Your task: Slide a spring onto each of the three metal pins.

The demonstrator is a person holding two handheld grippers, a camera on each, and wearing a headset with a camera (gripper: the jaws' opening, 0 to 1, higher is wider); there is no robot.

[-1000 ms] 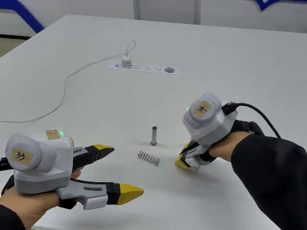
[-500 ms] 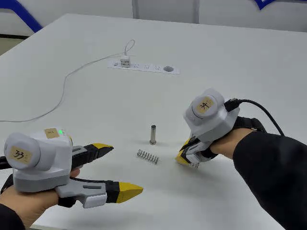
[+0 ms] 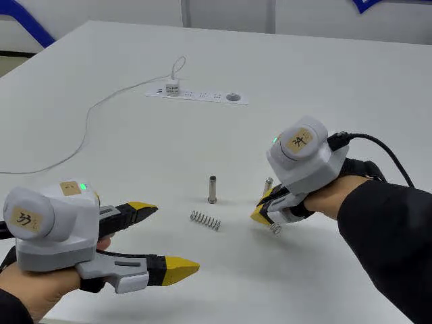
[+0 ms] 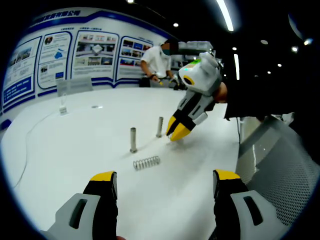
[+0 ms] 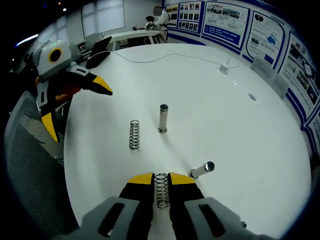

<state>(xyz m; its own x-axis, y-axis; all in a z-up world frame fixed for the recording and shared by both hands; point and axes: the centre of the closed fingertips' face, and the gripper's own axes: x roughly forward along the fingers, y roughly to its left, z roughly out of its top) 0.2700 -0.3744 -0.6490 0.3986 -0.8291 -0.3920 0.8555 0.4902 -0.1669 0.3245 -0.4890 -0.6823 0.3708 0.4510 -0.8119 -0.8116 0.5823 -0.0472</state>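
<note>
Where the right gripper [image 5: 161, 179] reaches down to the white table [image 3: 135, 148], its yellow tips are pinched on a spring [image 5: 161, 195]. That spring lies lengthwise between them, its long axis running along the jaws and one end poking forward past the tips. Just beside those tips stands a metal pin [image 5: 202, 170], and a second pin [image 5: 163, 118] stands upright a little further off.

A loose spring [image 3: 205, 220] lies flat on the table near the foot of that second pin, with its long axis level with the tabletop and crosswise to the upright pins.

The left gripper [image 4: 165, 177] is held low over the near side of the table with its jaws spread wide. The loose spring lies ahead of them, apart from both tips.
</note>
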